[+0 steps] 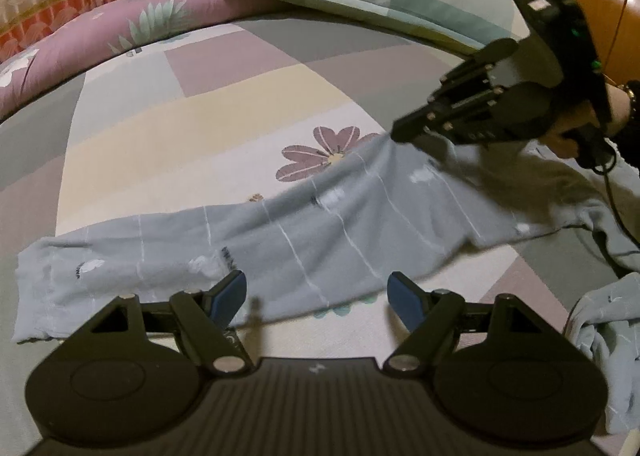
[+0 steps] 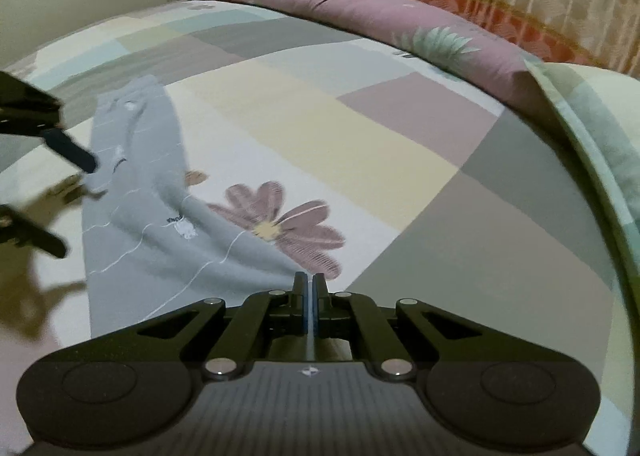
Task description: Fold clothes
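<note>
Right gripper [image 2: 309,288] clenched on the grey white-striped cotton garment [image 1: 320,232], lifting its edge to fold; left gripper [image 1: 316,296], lower centre, hangs released.

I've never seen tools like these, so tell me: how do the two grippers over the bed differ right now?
The left gripper has its jaws wide apart, with nothing between them; the right gripper has its jaws pressed together. The left one hovers near the flat, cuffed end of the grey garment; the right one is at the garment's far edge, lifting it into a ridge. Both are black with blue pads and point down at the bed.
</note>
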`<state>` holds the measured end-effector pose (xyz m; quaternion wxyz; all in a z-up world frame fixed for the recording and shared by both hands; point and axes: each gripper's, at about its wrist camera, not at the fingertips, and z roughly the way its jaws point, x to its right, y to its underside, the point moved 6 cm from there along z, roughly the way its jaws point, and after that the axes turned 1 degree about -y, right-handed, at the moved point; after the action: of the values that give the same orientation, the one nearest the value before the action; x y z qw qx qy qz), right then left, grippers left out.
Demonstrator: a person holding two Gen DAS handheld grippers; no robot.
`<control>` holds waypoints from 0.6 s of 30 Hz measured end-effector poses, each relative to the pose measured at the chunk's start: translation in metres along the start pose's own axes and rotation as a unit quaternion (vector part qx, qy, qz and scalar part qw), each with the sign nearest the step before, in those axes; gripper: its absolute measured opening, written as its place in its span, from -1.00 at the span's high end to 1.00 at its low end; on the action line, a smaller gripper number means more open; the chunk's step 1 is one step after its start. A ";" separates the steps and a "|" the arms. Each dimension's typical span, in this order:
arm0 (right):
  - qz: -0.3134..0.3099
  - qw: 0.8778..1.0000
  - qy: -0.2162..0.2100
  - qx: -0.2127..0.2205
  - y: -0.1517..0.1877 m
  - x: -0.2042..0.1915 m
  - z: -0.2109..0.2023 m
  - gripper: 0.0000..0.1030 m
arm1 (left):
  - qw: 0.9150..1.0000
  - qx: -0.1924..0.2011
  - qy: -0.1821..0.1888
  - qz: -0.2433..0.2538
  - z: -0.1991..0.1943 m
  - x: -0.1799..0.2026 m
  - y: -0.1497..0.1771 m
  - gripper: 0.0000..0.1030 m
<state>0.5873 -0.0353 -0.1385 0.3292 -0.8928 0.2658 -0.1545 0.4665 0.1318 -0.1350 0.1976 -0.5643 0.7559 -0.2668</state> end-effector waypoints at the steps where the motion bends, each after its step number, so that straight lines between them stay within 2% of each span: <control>1: 0.002 1.000 0.009 0.002 -0.002 0.003 0.002 0.95 | 1.000 0.001 -0.002 -0.001 -0.001 -0.001 0.000 -0.52; 5: 0.027 1.000 0.004 -0.015 -0.002 0.015 0.009 0.91 | 1.000 -0.002 0.000 -0.017 -0.004 -0.008 0.004 -0.52; 8: 0.028 0.999 0.010 -0.013 -0.001 0.014 0.001 0.76 | 0.999 -0.007 -0.004 -0.034 -0.008 -0.020 0.010 -0.52; 11: 0.027 1.000 -0.004 -0.010 -0.008 0.012 -0.012 0.76 | 0.998 -0.007 -0.009 -0.057 -0.013 -0.036 0.018 -0.52; 14: 0.017 0.999 -0.031 -0.004 -0.026 0.003 -0.021 0.74 | 0.997 -0.007 -0.018 -0.074 -0.019 -0.050 0.026 -0.52; 18: -0.014 0.998 -0.067 0.002 -0.060 -0.022 -0.014 0.59 | 0.996 -0.007 -0.031 -0.080 -0.027 -0.066 0.034 -0.52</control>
<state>0.5853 0.0092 -0.0906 0.3461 -0.9039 0.2306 -0.0997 0.4441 0.2077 -0.1352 0.1955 -0.6321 0.7038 -0.2587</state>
